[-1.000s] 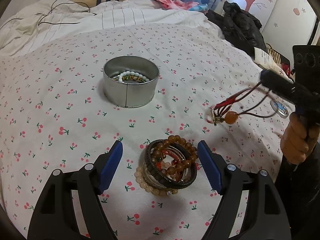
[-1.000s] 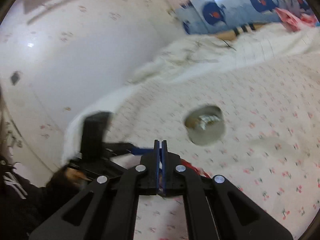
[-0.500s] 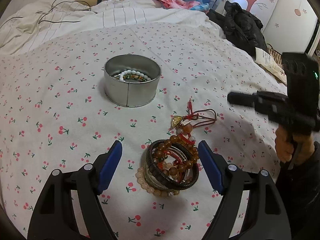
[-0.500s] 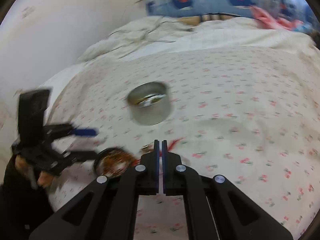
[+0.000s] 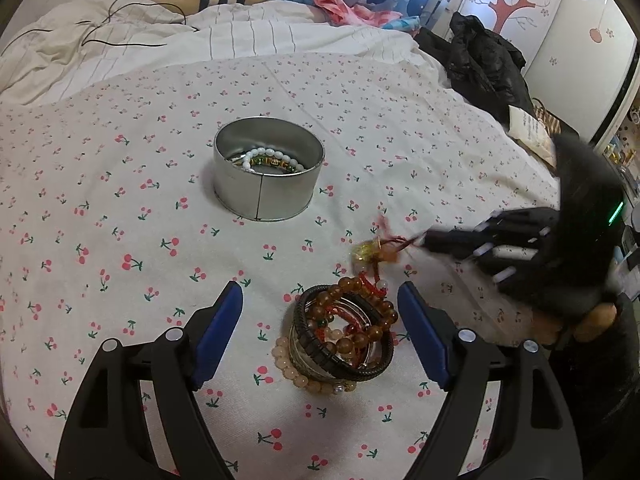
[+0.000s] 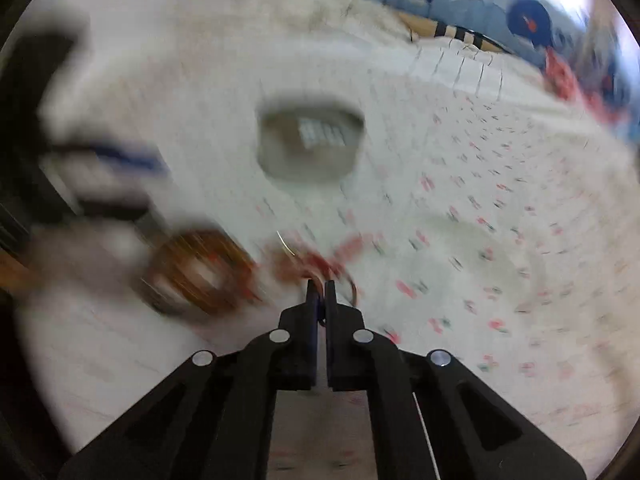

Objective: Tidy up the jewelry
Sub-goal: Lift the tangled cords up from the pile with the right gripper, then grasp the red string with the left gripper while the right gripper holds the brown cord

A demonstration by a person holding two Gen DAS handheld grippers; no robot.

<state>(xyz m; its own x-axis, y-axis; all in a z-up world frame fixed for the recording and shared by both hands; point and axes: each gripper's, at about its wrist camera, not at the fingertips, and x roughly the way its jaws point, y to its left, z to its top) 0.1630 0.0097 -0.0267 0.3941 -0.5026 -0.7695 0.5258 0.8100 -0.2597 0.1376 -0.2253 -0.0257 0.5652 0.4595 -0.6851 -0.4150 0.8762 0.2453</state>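
A round metal tin stands on the cherry-print bedspread and holds a white and green bead bracelet. A pile of bracelets lies between the fingers of my open left gripper, which touches none of them. My right gripper comes in blurred from the right, shut on a red cord necklace with a gold charm, just beyond the pile. In the blurred right wrist view the right gripper pinches the red cord, with the pile to its left and the tin ahead.
A rumpled striped duvet lies behind the tin. Black clothing and a paper tag lie at the bed's right edge by a white wardrobe.
My right gripper has swung in from the far right toward the bracelet pile, carrying the red cord necklace with it. My left gripper has stayed open around the pile.
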